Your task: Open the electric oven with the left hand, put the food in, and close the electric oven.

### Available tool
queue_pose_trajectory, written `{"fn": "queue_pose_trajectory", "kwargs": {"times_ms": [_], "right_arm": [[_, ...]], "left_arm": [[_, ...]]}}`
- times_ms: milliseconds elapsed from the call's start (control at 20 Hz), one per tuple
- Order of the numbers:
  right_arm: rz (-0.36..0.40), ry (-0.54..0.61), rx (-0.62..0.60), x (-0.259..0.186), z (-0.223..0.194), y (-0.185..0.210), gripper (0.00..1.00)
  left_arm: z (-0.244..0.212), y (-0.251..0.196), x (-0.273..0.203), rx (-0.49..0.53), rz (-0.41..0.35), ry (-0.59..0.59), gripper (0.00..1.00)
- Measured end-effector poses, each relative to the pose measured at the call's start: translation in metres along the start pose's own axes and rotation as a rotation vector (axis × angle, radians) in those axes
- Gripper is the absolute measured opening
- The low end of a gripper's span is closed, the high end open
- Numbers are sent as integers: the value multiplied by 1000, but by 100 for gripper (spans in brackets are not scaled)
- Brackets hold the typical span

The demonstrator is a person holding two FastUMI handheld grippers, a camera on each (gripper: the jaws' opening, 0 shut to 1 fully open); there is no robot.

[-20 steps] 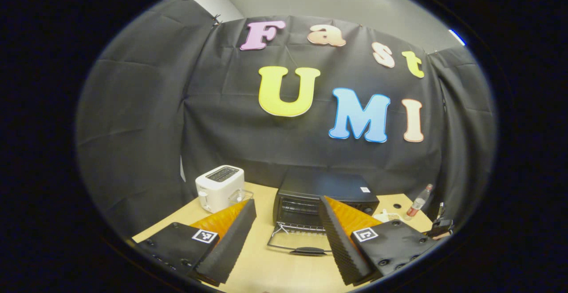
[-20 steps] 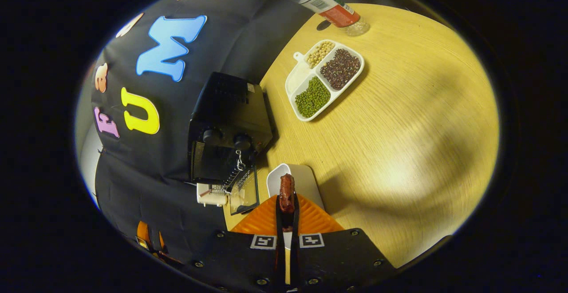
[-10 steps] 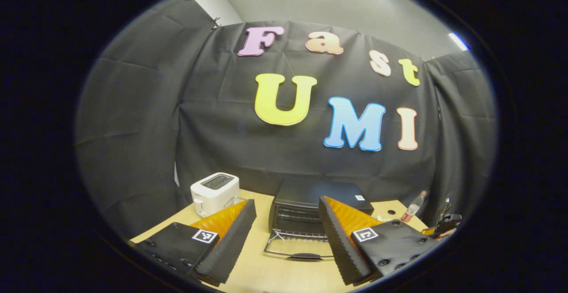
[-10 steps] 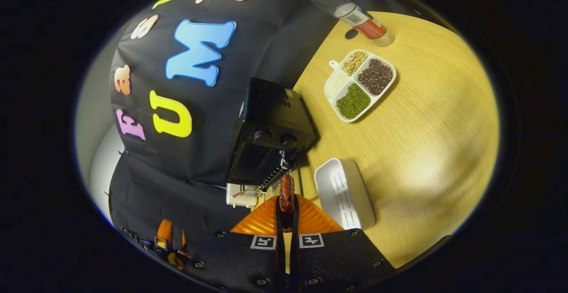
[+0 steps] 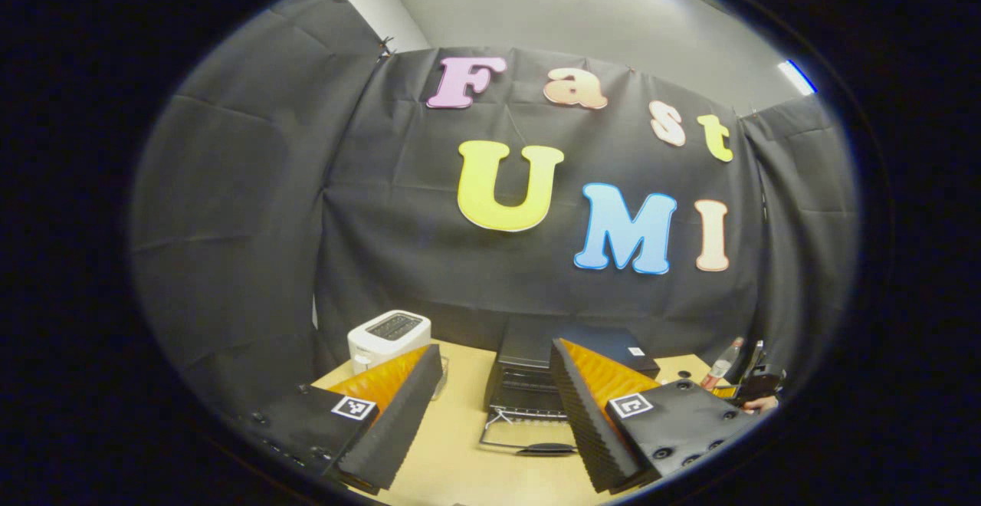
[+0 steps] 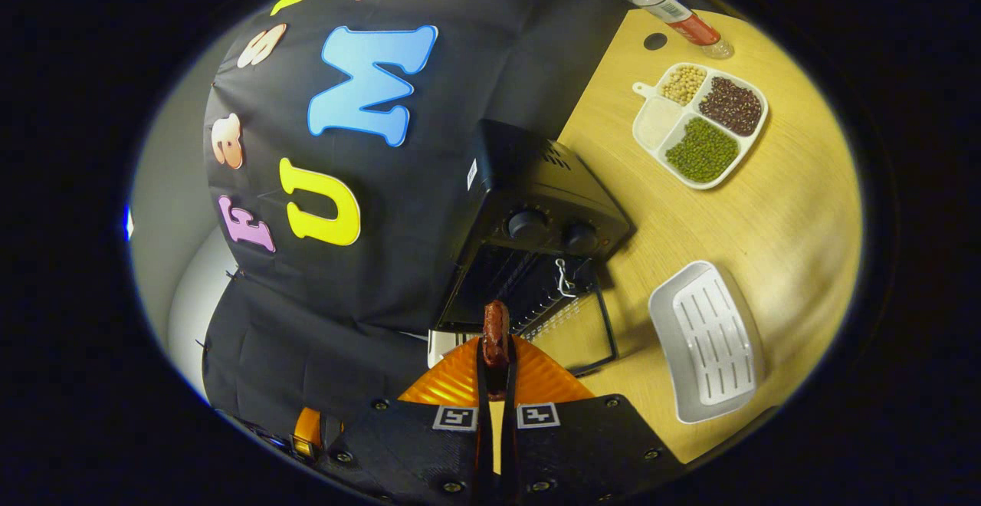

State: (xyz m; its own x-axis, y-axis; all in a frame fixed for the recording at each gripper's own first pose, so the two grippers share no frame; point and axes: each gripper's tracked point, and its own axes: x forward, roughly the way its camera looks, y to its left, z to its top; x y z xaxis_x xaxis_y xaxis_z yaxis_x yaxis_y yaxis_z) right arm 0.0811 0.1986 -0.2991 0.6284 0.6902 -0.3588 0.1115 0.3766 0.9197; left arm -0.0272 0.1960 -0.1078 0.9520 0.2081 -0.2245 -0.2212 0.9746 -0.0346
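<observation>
The black electric oven [image 5: 529, 364] stands at the back of the wooden table with its door [image 5: 529, 433] folded down flat. My left gripper [image 5: 490, 414] is open and empty, hovering in front of that door, well back from it. In the right gripper view the oven [image 6: 536, 199] lies tilted, with its wire rack [image 6: 529, 299] showing and its door [image 6: 586, 330] hanging open. My right gripper [image 6: 496, 353] is shut on a reddish-brown piece of sausage [image 6: 496, 330]. The sausage's tip is just in front of the oven's mouth.
A white toaster [image 5: 388, 335] stands left of the oven. An empty white ribbed dish [image 6: 709, 341] lies on the table [image 6: 797, 207] near the door. Farther off are a divided tray of beans [image 6: 701, 123] and a bottle [image 6: 674, 11]. A hand [image 5: 759, 406] shows at far right.
My right gripper has swung with the sausage from above the white dish over to the oven's open front. My left gripper has drawn back slightly and stays open.
</observation>
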Motion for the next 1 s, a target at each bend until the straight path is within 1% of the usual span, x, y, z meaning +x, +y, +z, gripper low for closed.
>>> {"fn": "queue_pose_trajectory", "kwargs": {"times_ms": [50, 150, 300, 450, 650, 800, 850, 1000], "right_arm": [[11, -15, 15, 11, -1, 4, 5], [8, -34, 40, 33, -6, 6, 5], [-16, -58, 65, 70, -14, 5, 5], [-55, -99, 78, 112, -16, -3, 4], [-83, -158, 109, 159, -12, -13, 4], [-83, -175, 116, 188, -16, -12, 4], [-79, -204, 113, 192, -13, -12, 5], [-117, -258, 93, 202, -2, -16, 5]], "left_arm": [[-2, 8, 2, 6, 8, 3, 96], [-6, 20, 4, -4, 15, 15, 95], [-14, 43, 6, -26, 23, 34, 96], [-29, 68, 8, -42, 44, 89, 95], [-26, 97, 17, -22, 52, 104, 96], [-21, 105, 27, -14, 48, 105, 96], [-22, 106, 30, -17, 48, 108, 96], [-26, 101, 38, -28, 41, 121, 96]]}}
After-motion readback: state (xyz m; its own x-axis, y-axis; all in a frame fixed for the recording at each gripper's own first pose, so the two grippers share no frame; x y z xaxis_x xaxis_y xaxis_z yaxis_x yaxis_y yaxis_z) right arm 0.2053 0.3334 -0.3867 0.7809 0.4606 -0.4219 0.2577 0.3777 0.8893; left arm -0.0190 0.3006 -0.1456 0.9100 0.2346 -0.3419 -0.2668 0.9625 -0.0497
